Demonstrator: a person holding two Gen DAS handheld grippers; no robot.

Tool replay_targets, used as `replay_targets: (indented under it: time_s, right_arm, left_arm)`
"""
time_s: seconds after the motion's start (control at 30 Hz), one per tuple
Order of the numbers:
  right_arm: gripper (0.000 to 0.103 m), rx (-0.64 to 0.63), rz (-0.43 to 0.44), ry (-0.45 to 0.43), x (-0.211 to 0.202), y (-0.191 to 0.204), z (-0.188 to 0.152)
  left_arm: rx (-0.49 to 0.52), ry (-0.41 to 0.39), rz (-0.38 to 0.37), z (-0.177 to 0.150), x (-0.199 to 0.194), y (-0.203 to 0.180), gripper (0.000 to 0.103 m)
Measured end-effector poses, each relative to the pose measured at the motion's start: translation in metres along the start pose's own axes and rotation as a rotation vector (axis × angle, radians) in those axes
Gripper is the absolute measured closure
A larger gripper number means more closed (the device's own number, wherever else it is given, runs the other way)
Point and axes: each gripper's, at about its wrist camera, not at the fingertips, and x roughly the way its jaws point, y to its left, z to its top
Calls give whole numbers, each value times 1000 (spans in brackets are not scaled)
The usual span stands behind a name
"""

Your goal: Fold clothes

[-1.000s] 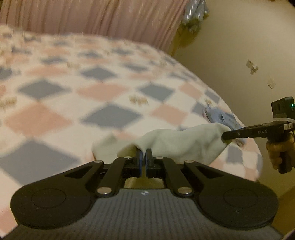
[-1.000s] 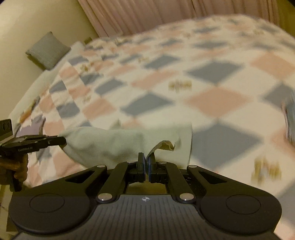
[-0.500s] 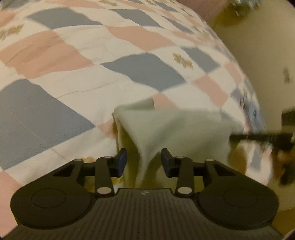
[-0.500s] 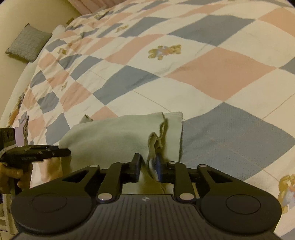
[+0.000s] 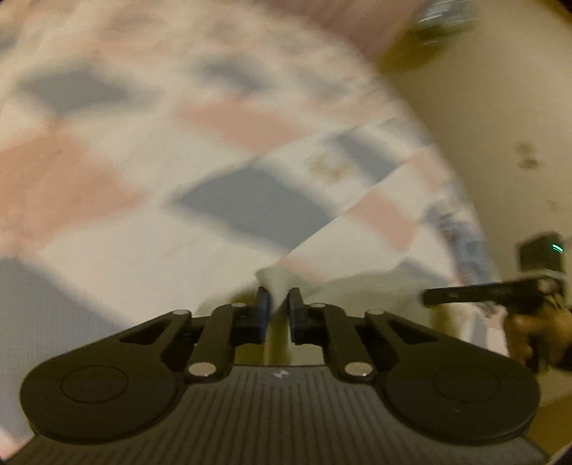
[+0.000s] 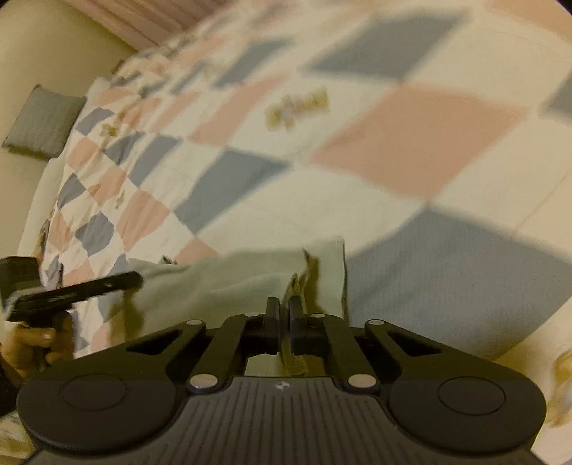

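Lying on the patchwork quilt (image 6: 411, 150) near its front edge, the pale green garment (image 6: 228, 282) is bunched into a low, roughly rectangular heap, one layer doubled over another along the right side. Both views are motion-blurred, so fine creases cannot be read.

Right gripper (image 6: 282, 318): jaws almost together with a thin ridge of the cloth's folded edge between them; judged clamped on the garment. Left gripper (image 5: 277, 311): jaws narrowly apart, a peak of pale fabric rising between the blue pads (image 5: 262, 307); it appears pinched, though blur leaves the contact less certain. Each gripper also shows side-on in the other's view, held by a hand (image 6: 34, 339) at the far end of the cloth, so the two grips sit at opposite ends of the same near edge.

Step in hand, as a judgement: both ends are gripped for another fold; the garment is only partly folded.

Next move calls for: lifting both ends together at equal height, keeping the edge taut between the grippers, carrying it across the remaining cloth and laying it down square. Uneven lift would likely skew the fold; a weak left pinch could let that end slip.

Beyond the bed: a grey cushion (image 6: 43, 121) against the wall, pink curtain (image 6: 143, 21) behind.
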Motion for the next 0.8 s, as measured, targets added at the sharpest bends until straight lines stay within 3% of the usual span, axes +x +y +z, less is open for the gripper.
replay_targets:
  time_s: [0.03,0.1,0.13,0.17,0.2,0.27,0.37,0.5,0.53,0.57,0.6,0.7,0.8]
  right_arm:
    - [98,-35,-11,-31,-8,5,-1]
    - [94,-75,-36,-65,-16,11,-5]
    - [89,-72,-46,-59,-15,9,-7]
    - [76,-49,-57,-35,-11,5,-8]
    - [72,-26,-67,-12,-7,1,-9]
    - [71,33,-43,-18,-5,-8,-7]
    - [59,37,-32,-63,-5,-10,3]
    - [59,20,-52,-69,10,-10,19]
    - [60,13,-63,-62,17,-10,21]
    - [73,-3,-74,-49,23,-9,24]
    - [99,-19,-85,-37,29,-9,26]
    - [100,-71,-110,-63,32,-3,30]
    - [100,-92,-105,-90,27,3,34]
  left_arm:
    - [41,-50,-19,0,-7,-5,95]
    - [19,5,17,-4,2,3,95]
    - [9,32,36,-5,7,7,96]
    - [-2,59,54,-7,11,11,96]
    - [-13,91,63,-10,17,15,95]
    - [-10,124,68,-14,22,18,94]
    - [-7,131,66,-18,25,18,94]
    - [-34,102,75,-17,28,19,94]
    - [-41,96,77,-15,29,19,94]
    - [-48,91,79,-14,31,19,94]
    - [-47,103,87,-12,34,18,94]
    - [-51,127,85,-10,38,17,98]
    - [-36,97,82,-11,28,13,101]
